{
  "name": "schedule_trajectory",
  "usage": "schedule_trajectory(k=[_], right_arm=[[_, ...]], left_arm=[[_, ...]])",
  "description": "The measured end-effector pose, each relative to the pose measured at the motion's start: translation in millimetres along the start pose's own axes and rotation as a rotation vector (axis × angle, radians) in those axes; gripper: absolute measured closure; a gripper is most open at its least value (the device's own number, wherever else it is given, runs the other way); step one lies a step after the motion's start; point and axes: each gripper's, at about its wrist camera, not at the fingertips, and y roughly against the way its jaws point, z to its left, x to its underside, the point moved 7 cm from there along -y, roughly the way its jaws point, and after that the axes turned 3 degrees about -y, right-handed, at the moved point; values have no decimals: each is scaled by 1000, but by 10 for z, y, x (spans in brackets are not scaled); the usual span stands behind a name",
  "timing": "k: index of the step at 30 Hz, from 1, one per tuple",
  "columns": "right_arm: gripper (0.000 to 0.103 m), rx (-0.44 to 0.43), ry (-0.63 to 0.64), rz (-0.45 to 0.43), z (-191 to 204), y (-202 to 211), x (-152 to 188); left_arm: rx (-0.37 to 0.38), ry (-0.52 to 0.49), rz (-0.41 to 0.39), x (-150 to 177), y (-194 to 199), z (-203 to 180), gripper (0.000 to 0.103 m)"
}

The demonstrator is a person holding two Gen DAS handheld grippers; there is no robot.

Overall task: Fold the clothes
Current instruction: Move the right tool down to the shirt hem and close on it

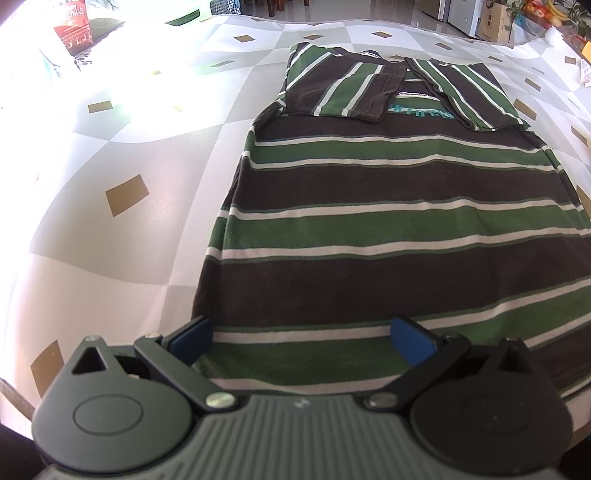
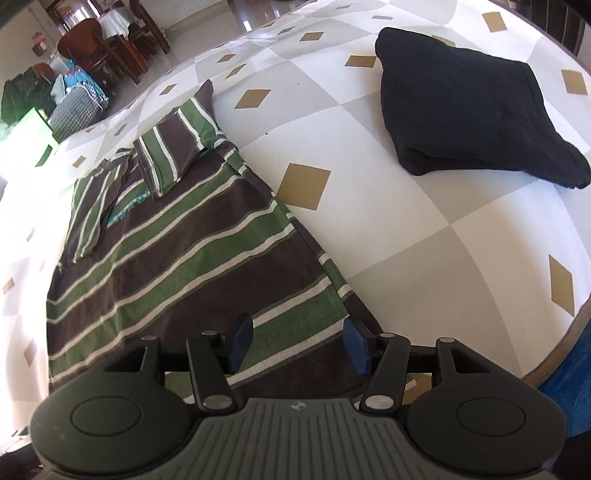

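Observation:
A shirt [image 1: 388, 229] striped in green, brown and white lies flat on the table, with both sleeves [image 1: 354, 88] folded in over the chest. My left gripper [image 1: 301, 341] hangs over the near hem by the shirt's left corner, jaws wide open, and the fabric lies flat between the blue pads [image 1: 192, 341]. In the right wrist view the same shirt [image 2: 177, 266] runs off to the left. My right gripper [image 2: 299, 343] is over its near right corner, jaws partly open. Its pads [image 2: 242, 341] stand apart with flat cloth beneath them.
A folded black garment [image 2: 472, 110] lies on the checked tablecloth [image 2: 424, 240] to the right of the shirt. A red Christmas card [image 1: 72, 29] stands at the far left of the table. The table's edge [image 2: 554, 354] curves close on the right. Chairs [image 2: 96, 51] stand beyond.

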Motion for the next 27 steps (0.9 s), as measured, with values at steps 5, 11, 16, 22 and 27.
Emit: schedule_trajectory(k=[5,11,16,22,27], right_arm=[[50,-57,-32,33,-66,-19,33],[49,-69,19,2,8,-40,76],[59,-129,56,13,149,-88,122],[61,-190,9,-6,180,-28,62],[55,-61,-14,-90,13,74,-74]], left_arm=[[-1,-6,5,-4,-15,-24,0],[5,12,-3,-33,2,-9,0],[-9,17,-11,-40,16,42,0],[-20,34,1,-17,-7,120,0],[-27,41,5,-15,-20,152,0]])
